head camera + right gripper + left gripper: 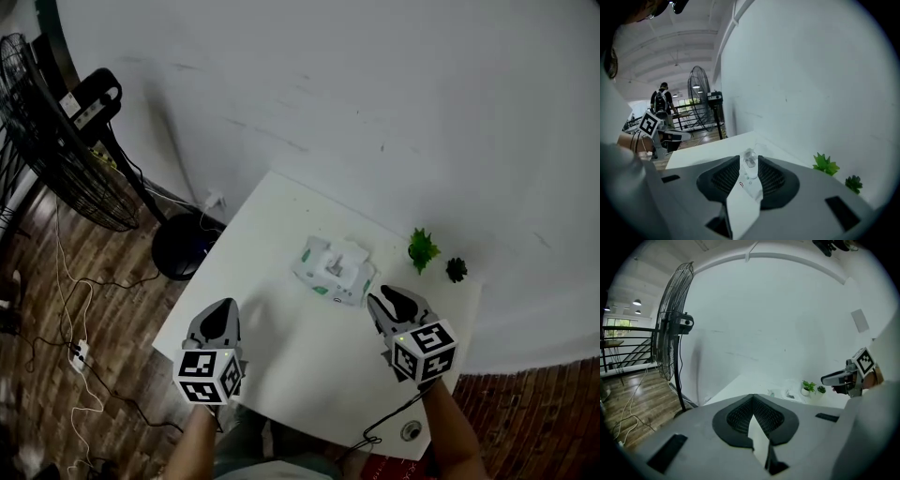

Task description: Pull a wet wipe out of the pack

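- Both tools are hovering short of the wipes pack point(335, 271), which is lying flat near the middle of the white tabletop point(281, 361). So nothing is getting pulled yet.
- The right tool point(749, 165) is pointing straight at the pack from just beside it, with its jaws only a narrow slit apart and nothing between them. I'm thinking that slit is asking for a miss, with the tool nipping the lid flap or the plastic film instead of a wipe.
- The left tool point(752, 398) is hanging over bare tabletop, well off to the pack's left, with its jaws pressed together and empty. If it isn't pinning the pack down, the whole pack is probably going to be lifting or sliding along with the wipe.
- I'm not seeing whether a wipe is poking out of the opening. If none is, the tool is going in blind.
- Green plant point(423, 247) and dark plant point(457, 270) are sitting near the right tool on the wall side, so a sloppy swing is risking knocking them over.
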The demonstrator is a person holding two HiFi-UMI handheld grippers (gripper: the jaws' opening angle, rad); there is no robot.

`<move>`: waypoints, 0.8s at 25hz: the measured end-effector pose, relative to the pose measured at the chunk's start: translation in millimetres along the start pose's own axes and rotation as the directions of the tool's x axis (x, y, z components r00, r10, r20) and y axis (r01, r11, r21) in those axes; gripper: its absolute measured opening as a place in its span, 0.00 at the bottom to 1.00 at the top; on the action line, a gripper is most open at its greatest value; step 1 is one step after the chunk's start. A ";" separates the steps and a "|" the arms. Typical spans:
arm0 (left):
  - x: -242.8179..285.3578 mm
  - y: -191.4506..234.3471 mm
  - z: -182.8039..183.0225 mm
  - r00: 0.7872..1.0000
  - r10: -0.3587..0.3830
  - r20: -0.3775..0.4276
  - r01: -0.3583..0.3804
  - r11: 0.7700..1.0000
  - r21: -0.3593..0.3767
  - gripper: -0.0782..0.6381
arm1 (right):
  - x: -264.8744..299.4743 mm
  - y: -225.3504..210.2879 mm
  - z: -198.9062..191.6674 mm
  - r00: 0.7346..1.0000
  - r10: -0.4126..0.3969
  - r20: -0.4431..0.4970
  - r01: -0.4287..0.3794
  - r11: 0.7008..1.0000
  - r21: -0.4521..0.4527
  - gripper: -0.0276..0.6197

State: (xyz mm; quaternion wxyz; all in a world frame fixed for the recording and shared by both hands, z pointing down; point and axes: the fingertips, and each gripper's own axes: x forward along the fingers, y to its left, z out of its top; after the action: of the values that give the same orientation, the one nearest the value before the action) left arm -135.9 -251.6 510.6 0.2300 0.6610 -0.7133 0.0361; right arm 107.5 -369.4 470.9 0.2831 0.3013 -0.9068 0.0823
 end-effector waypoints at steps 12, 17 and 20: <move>-9.7 13.5 -34.9 0.998 0.018 -0.061 -0.020 0.999 -0.030 0.11 | 73.0 1.4 -10.4 0.988 0.109 -0.111 -0.122 0.985 -0.118 0.21; -7.1 16.8 -44.2 0.997 0.033 -0.073 -0.037 0.998 -0.051 0.11 | 95.2 2.0 -20.3 0.976 0.138 -0.170 -0.166 0.973 -0.160 0.21; -5.5 19.5 -48.4 0.996 0.043 -0.082 -0.048 0.997 -0.059 0.11 | 104.9 3.7 -25.8 0.968 0.155 -0.199 -0.190 0.967 -0.170 0.21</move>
State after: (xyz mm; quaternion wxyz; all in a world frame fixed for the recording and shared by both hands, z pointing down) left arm -140.9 -226.8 556.6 0.2778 0.6351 -0.7193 0.0460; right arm 48.2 -410.7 551.4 0.3846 0.1838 -0.9033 0.0483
